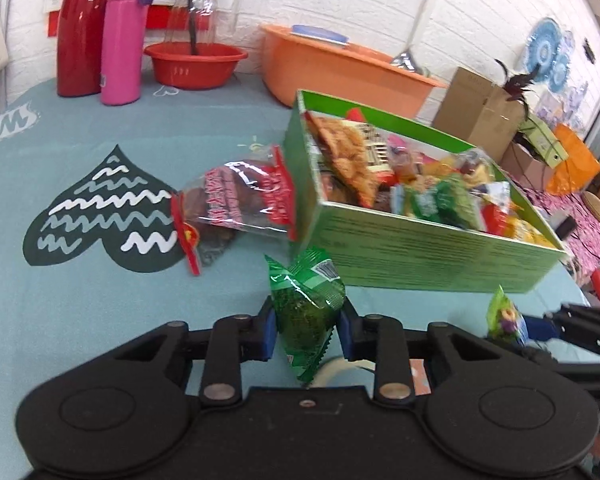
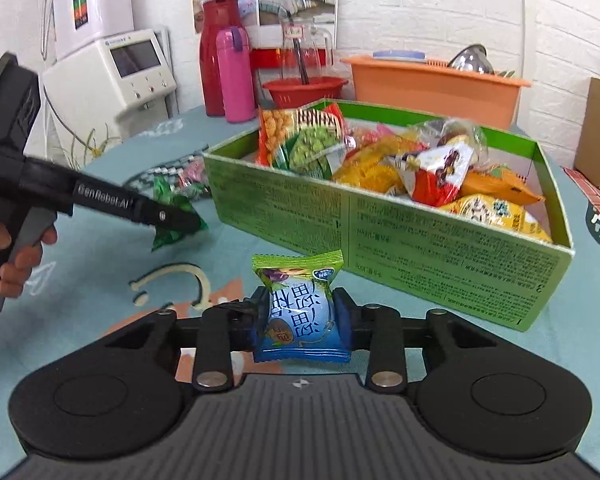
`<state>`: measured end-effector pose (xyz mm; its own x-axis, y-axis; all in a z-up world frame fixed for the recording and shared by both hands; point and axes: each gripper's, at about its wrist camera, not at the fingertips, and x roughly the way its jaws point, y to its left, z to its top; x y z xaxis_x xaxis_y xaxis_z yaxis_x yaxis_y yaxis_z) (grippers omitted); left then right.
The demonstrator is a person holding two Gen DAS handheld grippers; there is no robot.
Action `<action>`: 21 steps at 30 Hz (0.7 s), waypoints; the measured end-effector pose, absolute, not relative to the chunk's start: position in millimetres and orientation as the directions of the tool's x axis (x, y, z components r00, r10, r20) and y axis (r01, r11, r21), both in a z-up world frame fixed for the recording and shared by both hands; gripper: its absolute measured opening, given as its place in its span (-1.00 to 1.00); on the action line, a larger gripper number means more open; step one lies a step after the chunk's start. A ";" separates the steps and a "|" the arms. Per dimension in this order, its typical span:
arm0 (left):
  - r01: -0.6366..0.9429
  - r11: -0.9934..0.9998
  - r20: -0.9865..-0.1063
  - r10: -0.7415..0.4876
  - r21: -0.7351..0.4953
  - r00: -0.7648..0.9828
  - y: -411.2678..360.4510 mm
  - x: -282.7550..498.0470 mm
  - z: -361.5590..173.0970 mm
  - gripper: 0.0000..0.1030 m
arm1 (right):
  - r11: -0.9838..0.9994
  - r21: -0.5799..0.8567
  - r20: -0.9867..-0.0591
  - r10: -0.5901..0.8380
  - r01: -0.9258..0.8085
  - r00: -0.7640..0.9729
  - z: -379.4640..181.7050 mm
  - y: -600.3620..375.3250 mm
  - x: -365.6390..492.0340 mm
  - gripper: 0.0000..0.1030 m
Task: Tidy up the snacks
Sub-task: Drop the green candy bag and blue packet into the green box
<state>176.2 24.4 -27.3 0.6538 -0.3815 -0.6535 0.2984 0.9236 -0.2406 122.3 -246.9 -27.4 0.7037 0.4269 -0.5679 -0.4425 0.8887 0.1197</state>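
A green cardboard box [image 1: 420,256] filled with several snack packets stands on the teal tablecloth; it also shows in the right wrist view [image 2: 380,232]. My left gripper [image 1: 306,328] is shut on a green snack packet [image 1: 306,300], just in front of the box's near corner; that gripper and packet also show in the right wrist view [image 2: 176,220]. My right gripper [image 2: 302,316] is shut on a blue and green snack packet [image 2: 300,304], close to the box's front wall. A clear packet with red trim [image 1: 236,204] lies on the table against the box's left side.
A red thermos [image 1: 84,28], a pink bottle [image 1: 122,40], a red basin [image 1: 194,64] and an orange tub [image 1: 340,72] stand at the table's far edge. A white curved hook [image 2: 172,280] lies on the cloth. Cardboard boxes [image 1: 476,112] stand to the right.
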 end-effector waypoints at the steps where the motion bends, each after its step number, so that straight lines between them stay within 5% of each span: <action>1: 0.308 0.919 -0.646 -0.393 -0.246 0.655 23.1 171.5 -22.9 0.30 | 0.887 0.124 -0.554 0.433 -0.445 0.711 -22.8 -248.6 119.8 0.16; 12: 0.420 0.870 -0.496 -0.493 -0.259 0.714 -15.0 160.8 43.0 0.33 | 0.915 0.086 -0.392 0.395 -0.395 0.831 20.8 -273.9 110.6 0.16; 21: 0.432 0.867 -0.477 -0.498 -0.249 0.724 -56.4 200.6 51.2 0.33 | 0.951 0.106 -0.338 0.308 -0.289 0.890 30.5 -305.5 141.0 0.17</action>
<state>200.6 -56.4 51.2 0.7240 -0.4983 -0.4770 0.4323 0.8666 -0.2492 141.0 -305.5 30.5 0.8895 0.3080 -0.3375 -0.2894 0.9514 0.1056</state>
